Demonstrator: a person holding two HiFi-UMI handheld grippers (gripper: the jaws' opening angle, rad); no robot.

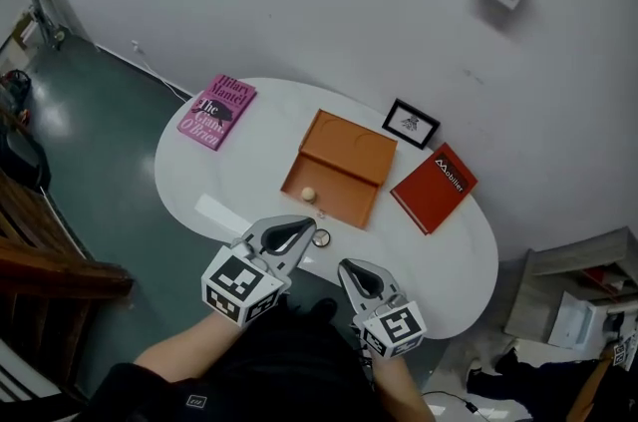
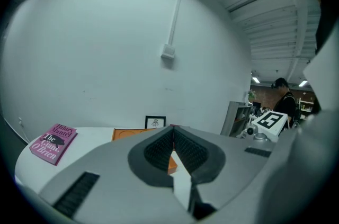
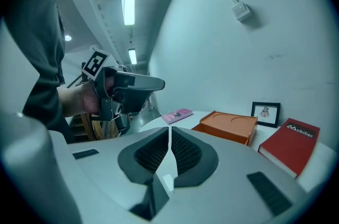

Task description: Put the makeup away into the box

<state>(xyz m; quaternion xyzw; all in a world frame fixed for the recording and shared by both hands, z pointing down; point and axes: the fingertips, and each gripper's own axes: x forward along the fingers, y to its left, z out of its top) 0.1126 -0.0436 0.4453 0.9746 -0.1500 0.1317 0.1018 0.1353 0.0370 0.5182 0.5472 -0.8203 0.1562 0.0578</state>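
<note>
An open orange box [image 1: 339, 179] lies in the middle of the white oval table [image 1: 199, 166], and a small beige round item [image 1: 308, 194] rests inside it near its front edge. A small round compact [image 1: 320, 236] sits on the table just in front of the box. My left gripper [image 1: 307, 230] hovers at the near table edge beside that compact, jaws shut with nothing between them [image 2: 172, 131]. My right gripper [image 1: 346, 267] is a little to its right and nearer me, also shut and empty [image 3: 169, 130]. Each gripper view shows the orange box [image 2: 127, 134] [image 3: 228, 125] ahead.
A pink book [image 1: 216, 111] lies at the table's far left. A small framed picture [image 1: 410, 123] and a red book [image 1: 434, 188] sit right of the box. The white wall curves close behind the table, with dark floor to the left and shelving [image 1: 573, 295] at the lower right.
</note>
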